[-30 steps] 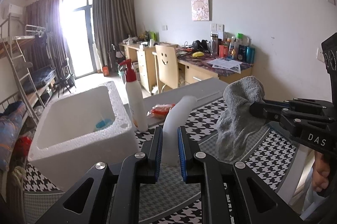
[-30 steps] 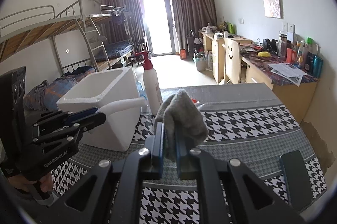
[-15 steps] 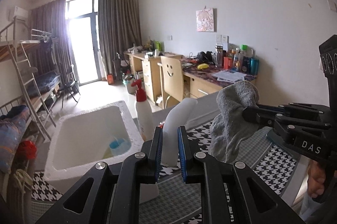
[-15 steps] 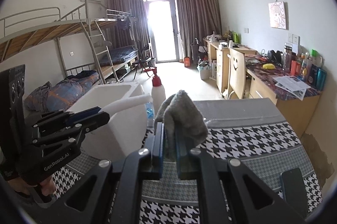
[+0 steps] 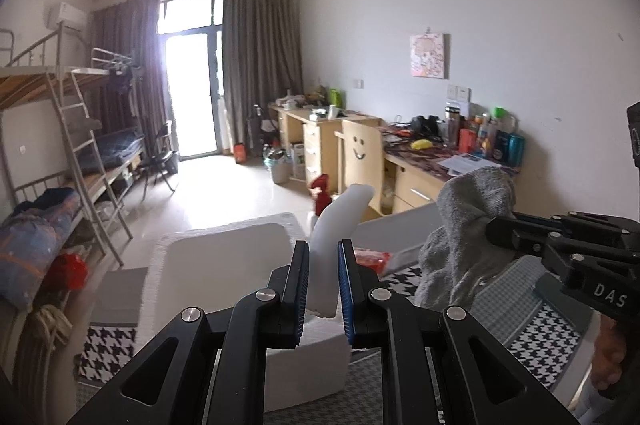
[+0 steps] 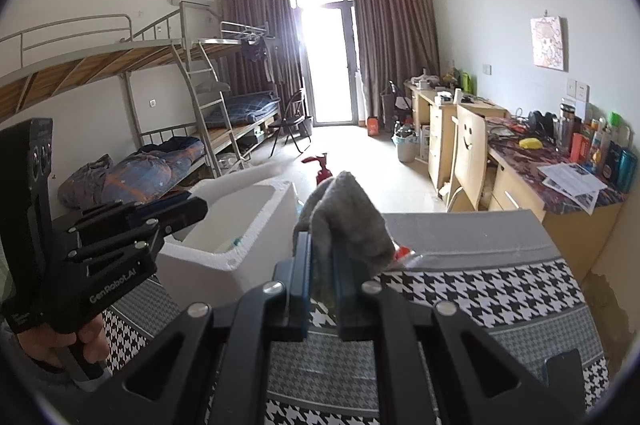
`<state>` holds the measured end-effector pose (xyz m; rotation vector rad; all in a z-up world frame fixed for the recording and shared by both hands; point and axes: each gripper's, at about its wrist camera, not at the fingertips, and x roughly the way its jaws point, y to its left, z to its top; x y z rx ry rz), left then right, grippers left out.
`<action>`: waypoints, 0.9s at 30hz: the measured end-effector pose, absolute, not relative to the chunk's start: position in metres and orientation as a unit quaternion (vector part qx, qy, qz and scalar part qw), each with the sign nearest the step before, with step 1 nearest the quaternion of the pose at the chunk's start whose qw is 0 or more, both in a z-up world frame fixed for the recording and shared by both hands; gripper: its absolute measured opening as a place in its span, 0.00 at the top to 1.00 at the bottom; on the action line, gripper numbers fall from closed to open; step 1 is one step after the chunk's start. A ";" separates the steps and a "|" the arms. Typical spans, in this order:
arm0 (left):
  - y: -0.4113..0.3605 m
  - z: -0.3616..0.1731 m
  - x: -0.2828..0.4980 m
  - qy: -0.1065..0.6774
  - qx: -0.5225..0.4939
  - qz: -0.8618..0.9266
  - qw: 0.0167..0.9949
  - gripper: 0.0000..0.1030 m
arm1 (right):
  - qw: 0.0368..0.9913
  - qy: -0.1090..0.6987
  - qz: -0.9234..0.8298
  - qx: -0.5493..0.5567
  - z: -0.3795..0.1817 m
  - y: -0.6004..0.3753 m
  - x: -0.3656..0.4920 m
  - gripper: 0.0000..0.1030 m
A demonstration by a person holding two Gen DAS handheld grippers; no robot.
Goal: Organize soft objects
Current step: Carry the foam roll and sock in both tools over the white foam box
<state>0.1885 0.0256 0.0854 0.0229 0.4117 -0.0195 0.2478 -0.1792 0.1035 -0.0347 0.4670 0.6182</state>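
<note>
The left gripper (image 5: 323, 279) is clamped on a curved white foam strip (image 5: 336, 225), whose lower end sits between the 2 blue-padded fingers (image 5: 301, 289) while its upper end bends toward 1 o'clock in the left wrist view. Below and around that strip lies the open white polystyrene box (image 5: 224, 257), spreading from 9 o'clock toward the centre of that view; the gripper hangs over the box's near wall. The right gripper (image 6: 323, 265) is closed on a crumpled grey knitted cloth (image 6: 344, 213), which rises from between its fingers and droops toward 3 o'clock. In the left wrist view the same cloth (image 5: 468, 229) hangs at 3 o'clock, pinched by the black right gripper (image 5: 496, 229) that enters from the right edge. In the right wrist view the left gripper (image 6: 196, 207) reaches in from 9 o'clock, its tip over the near rim of the white box (image 6: 256, 225); the foam strip (image 6: 260, 171) shows only as a pale blur above that tip. Behind the cloth stands a white spray bottle with a red trigger head (image 6: 318, 167), mostly hidden. A small red packet (image 5: 372, 259) lies just beyond the left gripper's right finger. Both grippers are raised above the table covered in black-and-white houndstooth cloth (image 6: 500, 289), and a dark flat phone (image 6: 568, 373) rests at 4 o'clock near the table's edge.
</note>
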 end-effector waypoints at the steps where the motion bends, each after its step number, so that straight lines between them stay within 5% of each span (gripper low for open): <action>1: 0.027 0.086 0.190 0.205 0.010 -0.006 0.979 0.85 | 0.925 0.227 0.304 -0.017 0.104 -0.177 0.249 0.88; 24: 0.069 0.075 0.210 0.227 -0.007 0.075 0.971 0.84 | 0.908 0.220 0.354 -0.042 0.113 -0.131 0.265 0.88; 27: 0.074 0.073 0.214 0.232 -0.010 0.079 0.970 0.78 | 0.906 0.221 0.358 -0.045 0.113 -0.126 0.268 0.88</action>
